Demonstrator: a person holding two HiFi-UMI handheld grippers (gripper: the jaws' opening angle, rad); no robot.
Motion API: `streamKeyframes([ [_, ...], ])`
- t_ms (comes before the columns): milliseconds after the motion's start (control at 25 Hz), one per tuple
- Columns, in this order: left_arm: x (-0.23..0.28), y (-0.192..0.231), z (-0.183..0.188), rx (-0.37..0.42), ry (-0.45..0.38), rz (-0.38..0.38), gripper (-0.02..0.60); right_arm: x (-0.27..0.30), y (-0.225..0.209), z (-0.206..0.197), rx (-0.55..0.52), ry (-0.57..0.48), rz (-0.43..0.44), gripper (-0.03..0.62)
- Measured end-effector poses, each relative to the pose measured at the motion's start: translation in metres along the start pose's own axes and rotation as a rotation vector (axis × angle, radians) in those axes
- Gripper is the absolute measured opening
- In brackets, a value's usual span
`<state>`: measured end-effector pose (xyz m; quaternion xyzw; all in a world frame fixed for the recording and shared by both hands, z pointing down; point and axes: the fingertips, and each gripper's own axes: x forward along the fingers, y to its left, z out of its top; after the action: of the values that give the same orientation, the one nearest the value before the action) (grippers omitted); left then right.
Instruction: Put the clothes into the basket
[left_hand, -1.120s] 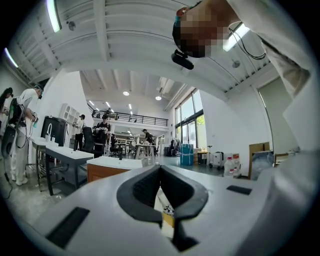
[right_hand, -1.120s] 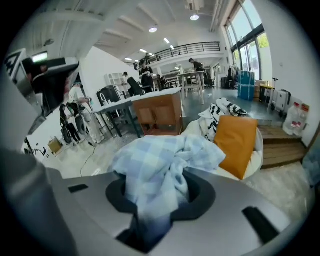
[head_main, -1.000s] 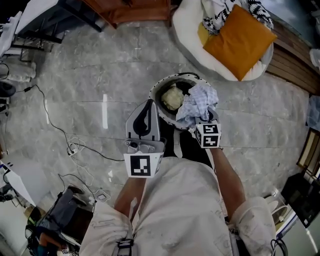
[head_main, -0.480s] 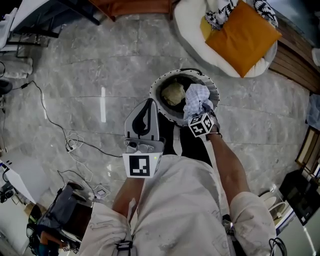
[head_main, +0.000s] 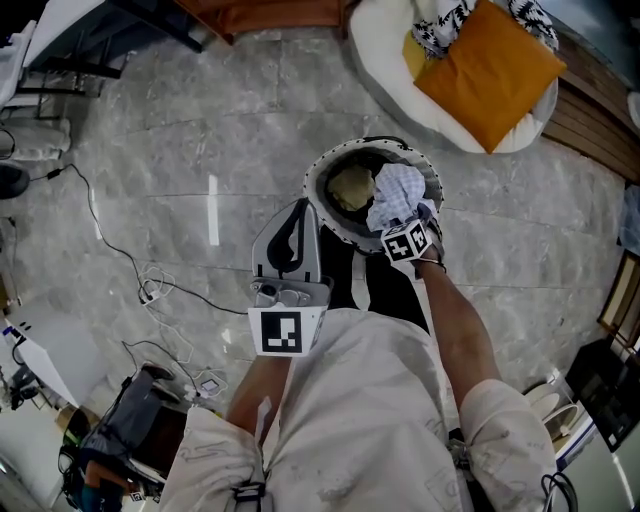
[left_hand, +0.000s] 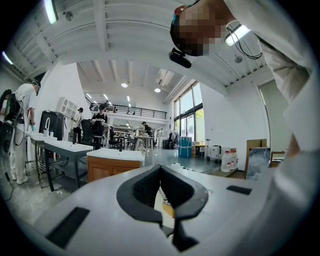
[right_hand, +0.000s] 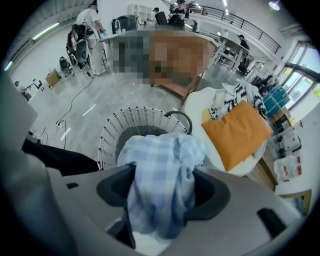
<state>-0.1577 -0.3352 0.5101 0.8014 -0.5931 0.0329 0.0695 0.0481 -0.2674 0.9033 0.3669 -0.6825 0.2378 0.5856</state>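
Note:
A white wicker basket stands on the marble floor just ahead of the person's feet, with a yellowish garment lying inside. A blue checked cloth hangs into the basket's right side. My right gripper points steeply down over the near rim. Its jaws have just been opening, and the checked cloth still lies loosely between them, above the basket. My left gripper is held level left of the basket, jaws together and empty; its own view shows the tips meeting.
A white round cushion bed with an orange pillow and a patterned cloth lies beyond the basket at the upper right. A cable trails over the floor at the left. A dark bag sits at the lower left.
My right gripper has sunk toward the basket with the checked cloth, which now sits lower inside the rim. The left gripper has stayed put.

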Motion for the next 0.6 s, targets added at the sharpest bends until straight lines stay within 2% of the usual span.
streamKeyframes([
  [160,-0.001,-0.007,-0.004,0.007,0.010,-0.004,0.005,0.002,-0.004,-0.015,-0.001,0.019,-0.022,0.280],
  [400,0.001,-0.022,-0.002,0.013,0.014,-0.020,0.005,-0.005,-0.002,-0.030,0.032,0.002,0.003,0.278],
  [600,-0.003,-0.038,0.000,0.016,0.002,-0.024,0.005,-0.021,0.001,-0.039,0.058,-0.056,0.017,0.275],
])
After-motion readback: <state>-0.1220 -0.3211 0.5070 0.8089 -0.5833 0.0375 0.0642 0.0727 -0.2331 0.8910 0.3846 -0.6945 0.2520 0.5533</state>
